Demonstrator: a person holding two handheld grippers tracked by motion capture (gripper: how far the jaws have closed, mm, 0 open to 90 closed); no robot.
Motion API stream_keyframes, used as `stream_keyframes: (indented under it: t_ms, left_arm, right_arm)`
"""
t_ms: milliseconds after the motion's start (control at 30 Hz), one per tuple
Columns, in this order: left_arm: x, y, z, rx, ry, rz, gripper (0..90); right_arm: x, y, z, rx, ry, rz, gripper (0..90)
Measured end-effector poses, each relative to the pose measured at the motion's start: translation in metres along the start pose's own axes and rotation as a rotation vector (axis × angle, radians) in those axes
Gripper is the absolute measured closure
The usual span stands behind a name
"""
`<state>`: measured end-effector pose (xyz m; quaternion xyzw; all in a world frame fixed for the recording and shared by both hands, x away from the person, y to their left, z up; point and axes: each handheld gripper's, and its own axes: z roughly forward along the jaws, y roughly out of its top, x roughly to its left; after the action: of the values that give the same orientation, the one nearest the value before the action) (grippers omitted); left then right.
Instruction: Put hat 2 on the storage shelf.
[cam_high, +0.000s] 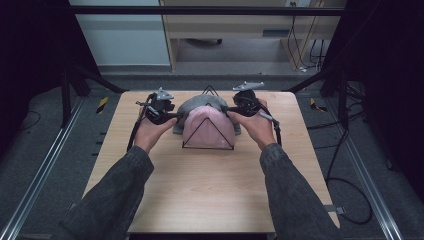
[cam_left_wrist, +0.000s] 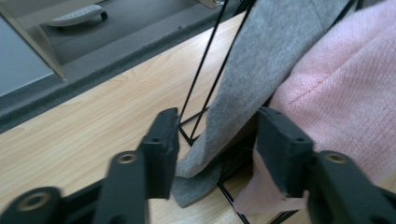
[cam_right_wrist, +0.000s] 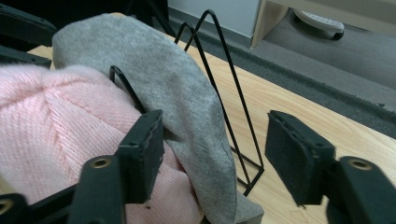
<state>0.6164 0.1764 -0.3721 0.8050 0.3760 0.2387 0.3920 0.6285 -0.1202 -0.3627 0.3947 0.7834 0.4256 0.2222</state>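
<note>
A pink knitted hat (cam_high: 207, 129) and a grey hat (cam_high: 200, 104) behind it hang over a black wire rack (cam_high: 208, 146) at the far middle of the table. My left gripper (cam_high: 172, 116) sits at the rack's left side, open, with the grey hat's (cam_left_wrist: 254, 70) lower edge between its jaws and the pink hat (cam_left_wrist: 345, 88) to the right. My right gripper (cam_high: 231, 111) is at the rack's right side, open around the grey hat's (cam_right_wrist: 182, 102) edge, the pink hat (cam_right_wrist: 60, 121) beside its left jaw. Wire loops (cam_right_wrist: 219, 60) rise behind.
The wooden table (cam_high: 210, 185) has bare room in front of the rack. Dark frame posts (cam_high: 67, 95) and cables (cam_high: 345, 190) flank the table on the floor. A cabinet (cam_high: 235, 25) stands beyond the far edge.
</note>
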Motion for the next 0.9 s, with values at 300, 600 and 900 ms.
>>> stream_keyframes:
  t_ms: [300,600,900]
  left_arm:
    - [-0.004,0.013,-0.021,-0.025,0.022,0.018,24.8]
    - [-0.025,0.017,-0.049,0.036,0.000,0.057,11.0]
    - [-0.039,0.012,-0.074,0.061,-0.014,0.092,6.8]
  right_arm:
    - [0.005,0.008,-0.017,-0.053,-0.022,0.028,24.2]
    - [0.017,0.016,-0.045,-0.071,-0.046,0.041,13.5]
    - [0.036,0.006,-0.069,-0.060,-0.039,0.031,8.3]
